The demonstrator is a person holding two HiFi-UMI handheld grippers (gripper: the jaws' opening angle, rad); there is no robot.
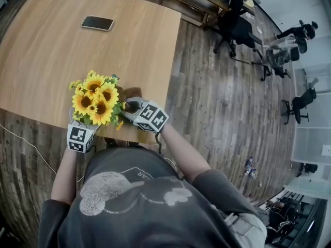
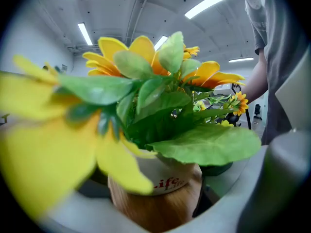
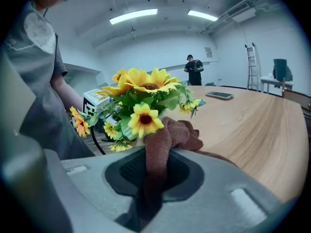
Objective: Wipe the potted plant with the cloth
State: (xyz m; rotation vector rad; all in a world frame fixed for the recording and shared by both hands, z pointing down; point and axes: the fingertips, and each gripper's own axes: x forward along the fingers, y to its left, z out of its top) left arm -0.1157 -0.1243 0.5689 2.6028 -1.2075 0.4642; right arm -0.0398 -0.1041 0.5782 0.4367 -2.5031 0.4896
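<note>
A person stands at a wooden surface [image 1: 46,50] with a gripper in each hand, working on the one potted plant [image 1: 96,100] in sight, a bunch of sunflowers in a pale pot with a wood-toned base that stands upright at the near edge of the surface, close to the person's body. The left gripper [image 1: 81,130] reaches in from the near side and appears clamped around the pot, its jaws flanking the base beneath the leaves to hold it steady. The right gripper [image 3: 155,171] is clenched on the single brown cloth [image 3: 171,139], whose bunched end sticks out ahead of the jaws and looks pressed against the lower leaves and a small bloom. From that gripper the plant lies straight ahead and slightly up, on the person's left, its stems rising vertically, so any wiping stroke would likely run up or across the foliage from the plant's right side; the right hand is the one placed to make it. One dark phone [image 1: 97,22] lies well apart at the far side of the surface
</note>
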